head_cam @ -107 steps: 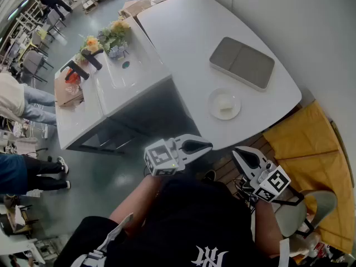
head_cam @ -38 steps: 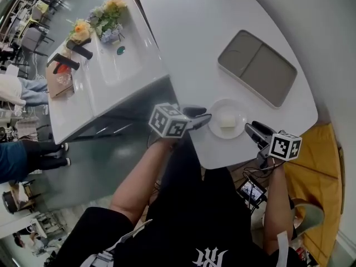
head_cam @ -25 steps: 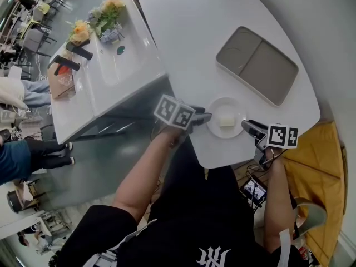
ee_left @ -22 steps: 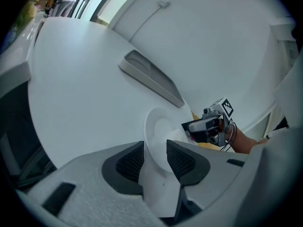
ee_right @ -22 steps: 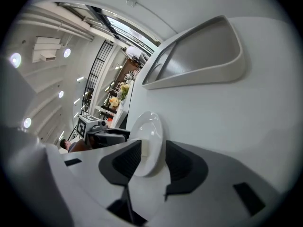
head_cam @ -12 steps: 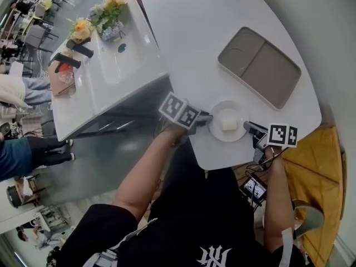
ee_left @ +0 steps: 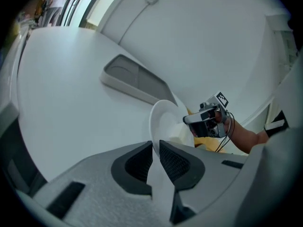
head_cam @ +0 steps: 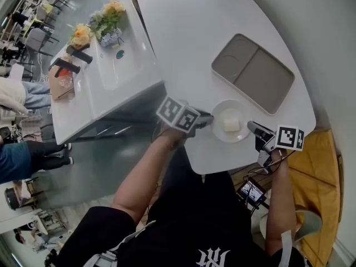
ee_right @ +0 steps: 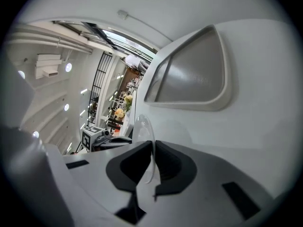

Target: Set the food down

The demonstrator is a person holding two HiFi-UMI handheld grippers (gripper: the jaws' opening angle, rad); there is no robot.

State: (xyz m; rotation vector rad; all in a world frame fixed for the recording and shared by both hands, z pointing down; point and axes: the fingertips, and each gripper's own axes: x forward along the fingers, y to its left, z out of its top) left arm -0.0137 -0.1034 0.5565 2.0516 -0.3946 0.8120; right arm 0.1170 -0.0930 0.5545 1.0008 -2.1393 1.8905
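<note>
A small white plate (head_cam: pixel 222 131) with a pale block of food (head_cam: pixel 232 124) is near the front edge of the white table (head_cam: pixel 189 43). My left gripper (head_cam: pixel 208 119) is shut on the plate's left rim and my right gripper (head_cam: pixel 251 127) on its right rim. Both pairs of jaws have just been closing with the rim between them. The left gripper view shows the plate (ee_left: pixel 163 119) edge-on in the left gripper (ee_left: pixel 155 144), with the right gripper (ee_left: pixel 201 119) beyond. The right gripper view shows the thin rim (ee_right: pixel 142 129) pinched by the right gripper (ee_right: pixel 152 149).
A grey two-part tray (head_cam: pixel 253 74) lies just beyond the plate. A second table to the left carries flowers (head_cam: pixel 105 26) and dark items. People stand at far left. A yellow seat (head_cam: pixel 328 166) is to my right, and a small screen (head_cam: pixel 253 192) hangs below the table edge.
Both grippers came up from below the table edge, moved in on the plate from either side and closed on its rims. The plate has shifted slightly with them.
</note>
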